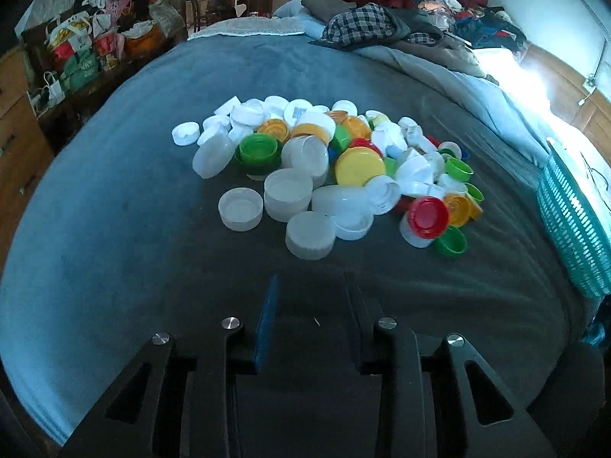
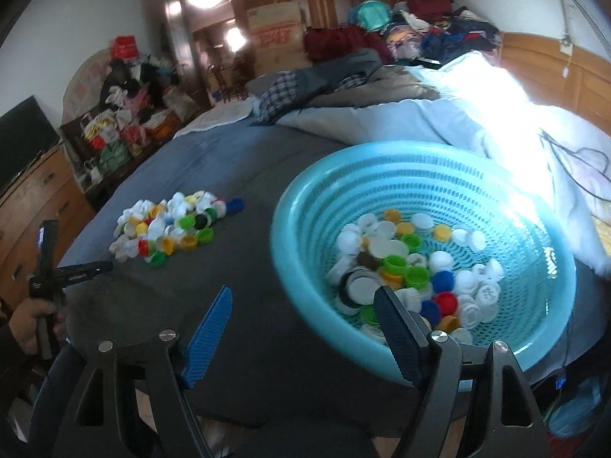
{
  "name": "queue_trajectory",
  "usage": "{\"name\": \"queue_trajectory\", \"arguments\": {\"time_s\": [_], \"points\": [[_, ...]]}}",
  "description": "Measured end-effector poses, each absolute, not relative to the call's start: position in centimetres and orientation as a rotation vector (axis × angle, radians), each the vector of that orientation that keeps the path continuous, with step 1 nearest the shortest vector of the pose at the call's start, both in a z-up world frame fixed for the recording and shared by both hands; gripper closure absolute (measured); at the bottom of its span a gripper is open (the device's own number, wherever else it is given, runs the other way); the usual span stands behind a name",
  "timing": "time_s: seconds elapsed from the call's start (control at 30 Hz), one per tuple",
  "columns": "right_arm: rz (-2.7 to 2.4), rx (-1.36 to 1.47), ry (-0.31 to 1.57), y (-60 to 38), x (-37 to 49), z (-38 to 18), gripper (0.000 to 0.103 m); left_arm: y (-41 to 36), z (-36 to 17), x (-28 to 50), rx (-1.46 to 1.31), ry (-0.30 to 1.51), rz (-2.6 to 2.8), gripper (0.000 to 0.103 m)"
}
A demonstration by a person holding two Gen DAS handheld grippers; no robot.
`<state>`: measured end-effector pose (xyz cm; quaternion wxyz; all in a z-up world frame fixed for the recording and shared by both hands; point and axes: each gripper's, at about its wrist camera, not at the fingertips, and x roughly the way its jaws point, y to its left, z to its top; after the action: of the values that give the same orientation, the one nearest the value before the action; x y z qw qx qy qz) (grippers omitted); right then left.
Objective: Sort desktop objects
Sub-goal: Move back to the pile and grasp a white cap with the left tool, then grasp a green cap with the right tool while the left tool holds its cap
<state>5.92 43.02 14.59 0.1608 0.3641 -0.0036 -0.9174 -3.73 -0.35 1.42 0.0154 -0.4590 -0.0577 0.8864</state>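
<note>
Through my left wrist camera, my left gripper [image 1: 311, 282] shows a narrow gap between its fingers with nothing in it, so I read it as drawn nearly together and empty. Straight ahead of the fingertips, a little way off on the grey bedspread [image 1: 114, 248], lies the pile of bottle caps [image 1: 324, 175]: mostly white ones, with green, yellow, orange and a red cap [image 1: 428, 216] toward the right of the claw's line. A white cap [image 1: 310, 235] sits nearest the tips. At the far right edge I catch a sliver of the turquoise basket [image 1: 573, 221].

Through my right wrist camera, my right gripper [image 2: 305, 301] stands wide apart and carries nothing. Its right finger overlaps the near rim of the turquoise basket [image 2: 305, 267], which sits ahead and to the right of the claw. Inside it is a good layer of mixed caps [image 2: 420, 271], covering the bottom only. Ahead and to the left the remaining pile [image 2: 168, 229] waits on the bedspread. At the far left a hand [image 2: 30, 328] holds the left gripper [image 2: 103, 266], aimed toward that pile.

I judge the job roughly midway: plenty of caps are already in the basket, and a sizeable heap is still left to move.
</note>
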Motion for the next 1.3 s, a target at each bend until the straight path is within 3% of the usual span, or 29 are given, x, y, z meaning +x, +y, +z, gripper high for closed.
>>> {"name": "queue_trajectory", "arguments": {"time_s": [0.2,0.37,0.6,0.87,1.3], "points": [[-2.592,1.052,0.071,40.8,5.9,14.9,0.026,-0.3,0.3,-6.1,-1.383,-0.182,2.758,0.075],[-2.53,1.023,0.128,38.0,5.6,15.1,0.047,-0.6,0.5,-5.2,-1.355,-0.208,2.755,0.079],[-2.361,1.013,0.197,30.2,1.6,12.2,0.047,-2.2,2.2,-1.5,-1.272,-0.289,2.764,0.079],[-2.26,1.065,0.4,22.5,-5.6,5.3,0.061,-3.2,2.4,-1.1,-1.296,-0.3,2.731,0.079],[-2.186,1.07,0.431,19.4,-11.3,2.0,0.061,-3.1,1.8,-2.0,-1.315,-0.313,2.689,0.079]]}}
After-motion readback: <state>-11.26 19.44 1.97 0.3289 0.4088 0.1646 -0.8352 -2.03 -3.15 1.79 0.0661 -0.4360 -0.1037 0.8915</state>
